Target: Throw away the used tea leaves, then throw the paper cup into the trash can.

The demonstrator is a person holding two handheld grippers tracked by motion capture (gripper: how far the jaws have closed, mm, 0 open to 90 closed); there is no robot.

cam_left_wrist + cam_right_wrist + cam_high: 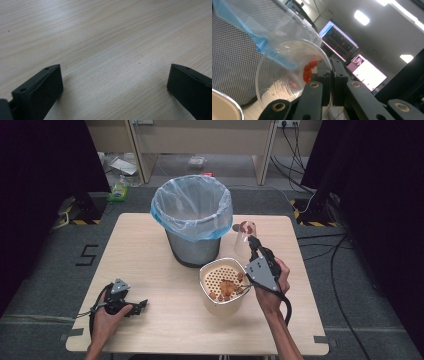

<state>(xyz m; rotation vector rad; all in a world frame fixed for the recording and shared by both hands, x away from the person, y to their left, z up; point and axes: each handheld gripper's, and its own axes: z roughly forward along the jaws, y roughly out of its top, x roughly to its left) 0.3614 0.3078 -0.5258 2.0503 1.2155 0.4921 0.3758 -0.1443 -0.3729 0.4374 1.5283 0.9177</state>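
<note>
My right gripper [252,243] is shut on the rim of a clear plastic cup [245,234], which hangs tilted above the table beside the bin. In the right gripper view the jaws [329,82] pinch the wall of the cup [284,75], and a few red bits [308,70] cling inside it. Just left of that hand stands a cream strainer bowl [215,302] with brown-orange food scraps [227,289] in it. My left gripper [139,306] rests near the table's front left corner. Its jaws [115,72] stand wide apart over bare wood with nothing between them.
A mesh waste bin [192,247] lined with a blue bag [192,210] stands at the table's far middle. The light wooden table [150,250] ends close behind the bin. Shelving and cables lie on the floor beyond.
</note>
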